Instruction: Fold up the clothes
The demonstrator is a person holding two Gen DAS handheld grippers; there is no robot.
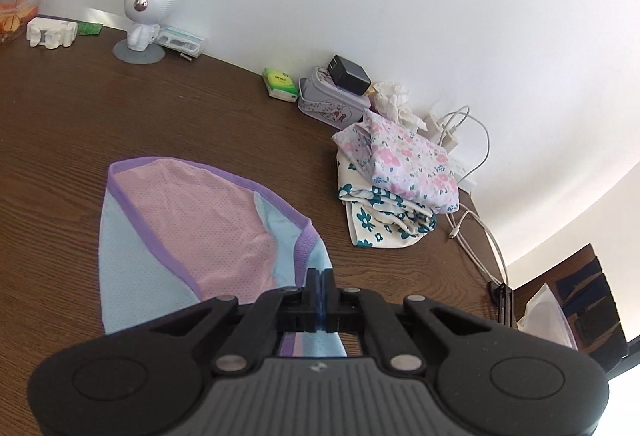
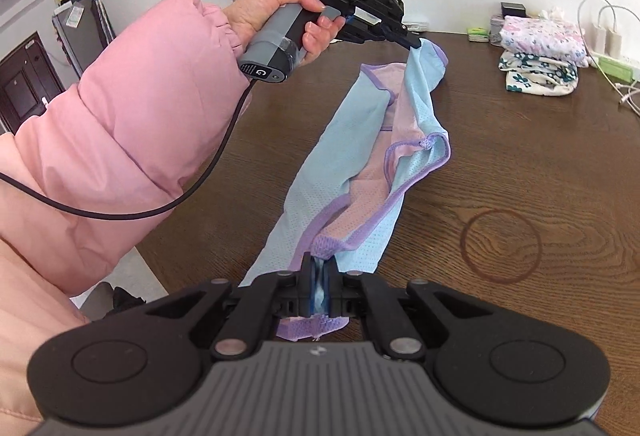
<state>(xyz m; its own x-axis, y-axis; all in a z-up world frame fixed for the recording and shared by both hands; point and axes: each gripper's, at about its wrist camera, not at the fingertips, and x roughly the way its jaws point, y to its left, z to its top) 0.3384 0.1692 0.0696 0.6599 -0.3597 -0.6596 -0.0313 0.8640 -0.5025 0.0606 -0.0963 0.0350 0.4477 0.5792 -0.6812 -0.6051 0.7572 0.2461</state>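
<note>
Right wrist view: your right tool (image 2: 320, 278) and left tool (image 2: 416, 43) each pinch an end of the mesh garment (image 2: 360, 156), part lifted above the desk (image 2: 520, 156). Unfolded yet; two folded pieces (image 2: 540, 52) wait stacked near the wall.

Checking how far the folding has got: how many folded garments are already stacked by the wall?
2. A pink floral one lies on top, and a white one with teal flowers sits beneath it, at the table's far edge beside the charger cables. More could be hidden underneath.
</note>
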